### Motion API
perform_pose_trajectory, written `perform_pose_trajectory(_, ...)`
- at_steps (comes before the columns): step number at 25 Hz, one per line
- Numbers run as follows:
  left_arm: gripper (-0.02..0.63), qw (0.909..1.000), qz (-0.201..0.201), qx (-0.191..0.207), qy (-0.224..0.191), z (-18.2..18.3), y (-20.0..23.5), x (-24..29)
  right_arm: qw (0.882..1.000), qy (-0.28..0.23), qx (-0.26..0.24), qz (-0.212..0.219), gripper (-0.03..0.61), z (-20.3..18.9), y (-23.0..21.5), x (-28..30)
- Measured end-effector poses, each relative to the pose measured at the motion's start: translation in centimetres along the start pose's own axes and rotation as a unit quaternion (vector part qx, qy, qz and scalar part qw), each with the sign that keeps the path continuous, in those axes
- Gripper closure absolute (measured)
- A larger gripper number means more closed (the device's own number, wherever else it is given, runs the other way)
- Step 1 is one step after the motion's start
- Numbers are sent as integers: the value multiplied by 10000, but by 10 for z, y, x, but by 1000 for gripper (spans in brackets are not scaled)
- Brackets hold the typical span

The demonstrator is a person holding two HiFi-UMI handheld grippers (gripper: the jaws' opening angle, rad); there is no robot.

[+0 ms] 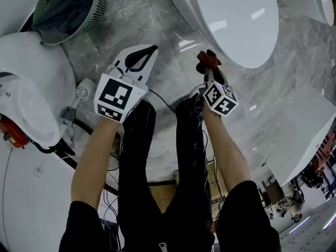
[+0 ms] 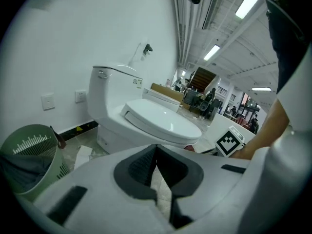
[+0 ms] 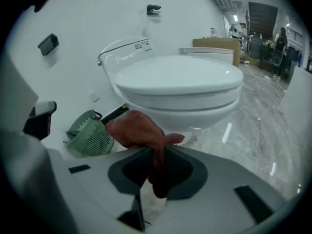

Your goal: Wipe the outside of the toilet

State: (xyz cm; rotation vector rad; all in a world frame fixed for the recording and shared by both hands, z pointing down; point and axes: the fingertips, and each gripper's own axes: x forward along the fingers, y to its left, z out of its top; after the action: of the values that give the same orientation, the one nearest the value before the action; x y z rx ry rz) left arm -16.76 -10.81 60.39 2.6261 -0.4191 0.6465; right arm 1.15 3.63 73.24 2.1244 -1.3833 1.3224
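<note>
The white toilet point(image 1: 231, 14) stands ahead of me with its lid down; it also fills the left gripper view point(image 2: 156, 121) and the right gripper view point(image 3: 180, 82). My right gripper point(image 1: 209, 71) is shut on a red-brown cloth point(image 1: 208, 60), which bunches up out of the jaws point(image 3: 139, 130) just short of the bowl's front. My left gripper point(image 1: 151, 51) hovers over the marble floor left of the bowl, its jaw tips meeting with nothing between them point(image 2: 156, 147).
A green slatted waste basket point(image 1: 68, 7) stands to the toilet's left by the wall point(image 2: 29, 155). Another white fixture point(image 1: 31, 98) sits at my left, a white block point(image 1: 310, 135) at my right. Black cables point(image 1: 163, 101) lie on the floor by my legs.
</note>
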Motion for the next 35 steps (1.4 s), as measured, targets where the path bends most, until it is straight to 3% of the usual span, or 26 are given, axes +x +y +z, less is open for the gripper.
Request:
perform_pose_trajectory(8,615,9990,358,-204,-160,-9,58,-39,9982,-127,-263,533,505,39,109,62)
perform_pose_trajectory(14,615,9974,637,-234,-247,-7,112,-67,9983,-124,-152,541,505,67,154,108)
perform_pose_trajectory(22,615,9965,759,-335,-93,-36,144,-94,9983,-270,518,35,503,98,167,160)
perform_pose_trajectory(28,615,9969,638,-466,-1,-59,140,-83,9965,-360,619,-425,503,91,155,168)
perform_pose_trajectory(35,615,9977,500,-457,29,-59,128,-69,9935,-449,902,-534,505,79,132,154)
